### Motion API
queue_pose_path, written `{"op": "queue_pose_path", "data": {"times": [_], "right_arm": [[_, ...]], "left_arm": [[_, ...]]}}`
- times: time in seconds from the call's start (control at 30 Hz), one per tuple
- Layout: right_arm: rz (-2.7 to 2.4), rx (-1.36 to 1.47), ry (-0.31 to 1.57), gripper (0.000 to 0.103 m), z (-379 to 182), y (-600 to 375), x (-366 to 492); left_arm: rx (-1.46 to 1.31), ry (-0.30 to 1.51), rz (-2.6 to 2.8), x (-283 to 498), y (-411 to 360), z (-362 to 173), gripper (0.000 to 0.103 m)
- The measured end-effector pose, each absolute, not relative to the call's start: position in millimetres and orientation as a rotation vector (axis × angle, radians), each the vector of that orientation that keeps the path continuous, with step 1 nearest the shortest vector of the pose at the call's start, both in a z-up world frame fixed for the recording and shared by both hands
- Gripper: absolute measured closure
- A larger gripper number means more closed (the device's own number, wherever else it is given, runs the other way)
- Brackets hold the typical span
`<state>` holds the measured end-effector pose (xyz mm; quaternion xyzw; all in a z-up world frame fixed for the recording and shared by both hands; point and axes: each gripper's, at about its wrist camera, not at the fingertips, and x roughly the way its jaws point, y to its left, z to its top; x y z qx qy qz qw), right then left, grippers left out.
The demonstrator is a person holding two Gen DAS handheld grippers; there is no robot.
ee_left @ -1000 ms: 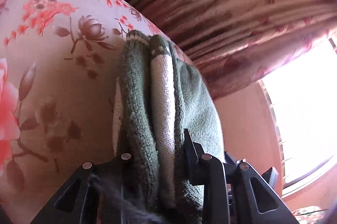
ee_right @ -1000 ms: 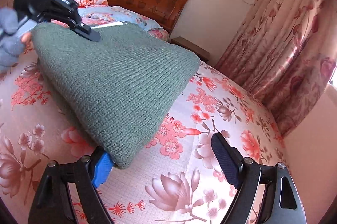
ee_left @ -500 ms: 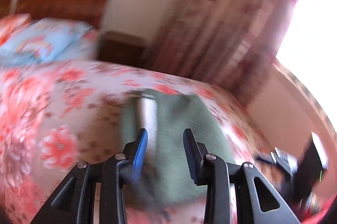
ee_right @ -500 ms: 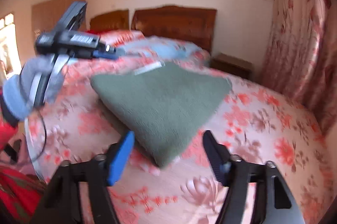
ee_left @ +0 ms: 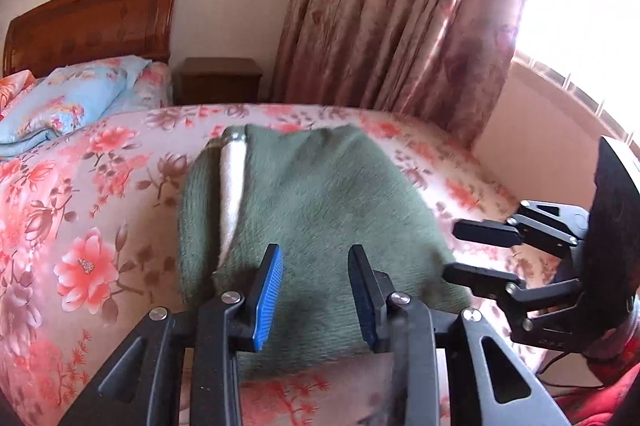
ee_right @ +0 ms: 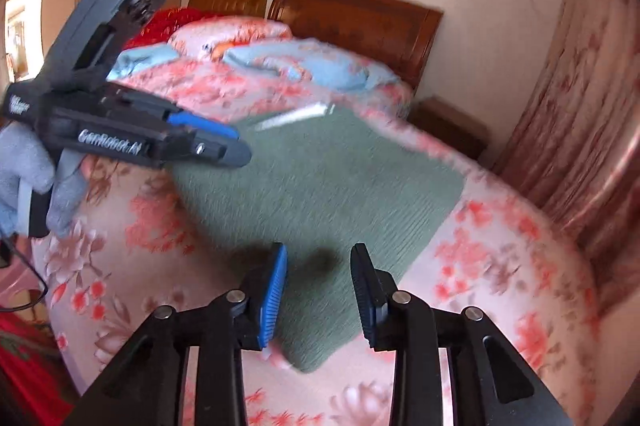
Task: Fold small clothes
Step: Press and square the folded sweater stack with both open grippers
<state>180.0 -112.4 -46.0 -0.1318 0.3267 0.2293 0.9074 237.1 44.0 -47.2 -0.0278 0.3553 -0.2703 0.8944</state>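
Note:
A folded green knit garment [ee_left: 316, 210] with a white inner strip lies flat on the floral bedsheet [ee_left: 80, 226]. It also shows in the right wrist view [ee_right: 320, 194]. My left gripper [ee_left: 316, 290] hovers open and empty above the garment's near edge. It shows from the side in the right wrist view [ee_right: 224, 142], held by a gloved hand at the garment's left edge. My right gripper [ee_right: 318, 290] is open and empty above the garment's near corner. It shows in the left wrist view [ee_left: 476, 254] at the garment's right side.
Blue and floral pillows [ee_left: 68, 102] and a wooden headboard [ee_left: 88, 22] lie at the bed's far end. A wooden nightstand [ee_left: 220, 80] stands beside it. Floral curtains [ee_left: 400, 10] and a bright window fill the right. Red cloth [ee_right: 24, 366] lies off the bed.
My left gripper has let go of the green garment, which now lies flat on the bed. Both grippers have pulled back above it, and the right gripper's jaws have narrowed.

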Motion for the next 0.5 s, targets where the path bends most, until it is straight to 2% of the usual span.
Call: {"op": "queue_pose_path", "data": {"times": [0.03,0.07,0.1,0.13,0.2,0.27,0.3,0.4,0.5], "right_arm": [[0.486,-0.256,0.677,0.099,-48.2,-111.4,180.8],[0.504,-0.248,0.7,0.082,-55.5,-109.0,185.1],[0.521,-0.266,0.744,0.04,-69.1,-103.7,188.8],[0.521,-0.293,0.733,0.024,-75.3,-101.0,189.8],[0.53,-0.278,0.738,0.017,-71.5,-102.3,191.1],[0.544,-0.272,0.73,0.029,-59.6,-108.2,194.5],[0.527,-0.279,0.703,0.031,-53.6,-112.7,197.8],[0.484,-0.225,0.661,0.031,-42.7,-130.9,208.3],[0.546,-0.175,0.731,0.013,-60.5,-135.9,229.3]], "left_arm": [[-0.067,0.733,-0.559,237.0,43.9,-51.6,0.069],[-0.072,0.743,-0.558,236.2,42.9,-55.8,0.069],[-0.059,0.771,-0.54,240.5,39.4,-66.7,0.069],[-0.045,0.759,-0.527,240.5,38.0,-72.1,0.069],[-0.042,0.739,-0.528,235.8,38.9,-68.9,0.069],[-0.032,0.746,-0.517,235.3,38.5,-64.9,0.068],[-0.027,0.749,-0.514,235.7,38.1,-64.9,0.068],[-0.022,0.753,-0.498,237.3,35.3,-68.2,0.068],[-0.033,0.764,-0.48,237.7,34.8,-67.1,0.068]]}}
